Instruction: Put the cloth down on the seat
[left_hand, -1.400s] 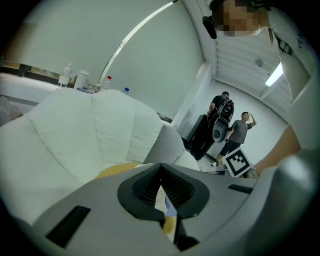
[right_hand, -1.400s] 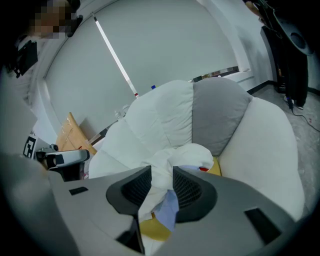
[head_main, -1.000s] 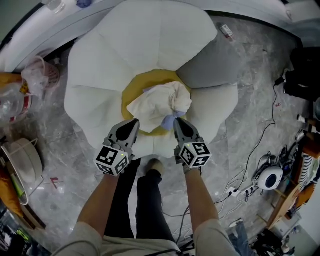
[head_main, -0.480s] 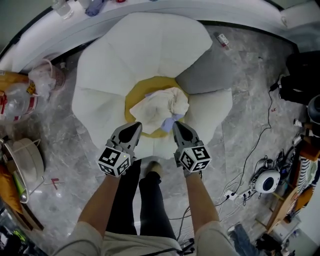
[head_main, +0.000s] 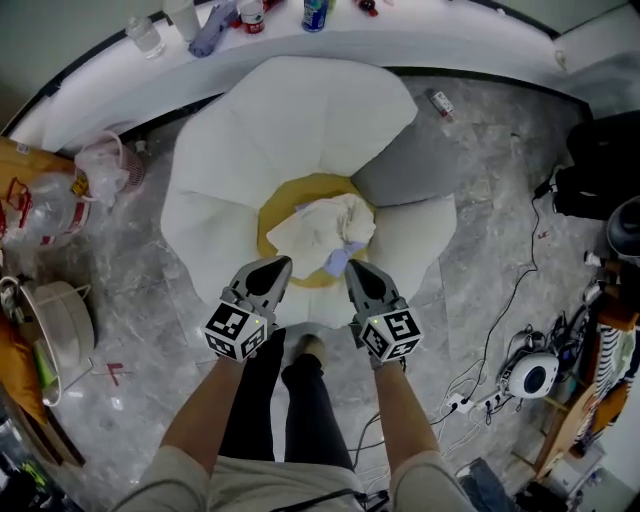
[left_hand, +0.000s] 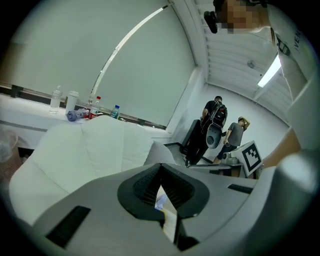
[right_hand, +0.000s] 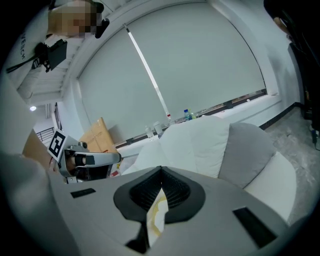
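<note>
White padded petals ring the flower-shaped chair (head_main: 290, 110), which fills the space ahead of both sets of fingers and stands on the grey marbled floor (head_main: 480, 210). One grey petal (head_main: 400, 170) lies ahead and to the right of the right fingers. In the chair's middle, just ahead of the fingertips, is the round yellow seat (head_main: 278, 200). The cloth (head_main: 322, 222), cream-white and bunched into a loose heap, rests on that seat, and its pale lavender corner (head_main: 338, 260) trails toward the right fingers, close to their tips but apart from them.

The left gripper (head_main: 281, 263) hangs over the chair's near edge with its fingers pressed together tip to tip; its own view shows the dark ribbed pads (left_hand: 146, 186) meeting at the top. The right gripper (head_main: 352, 266) is level with it, near the cloth's corner, fingers likewise closed on each other, the pads (right_hand: 176, 192) meeting in the right gripper view.
</note>
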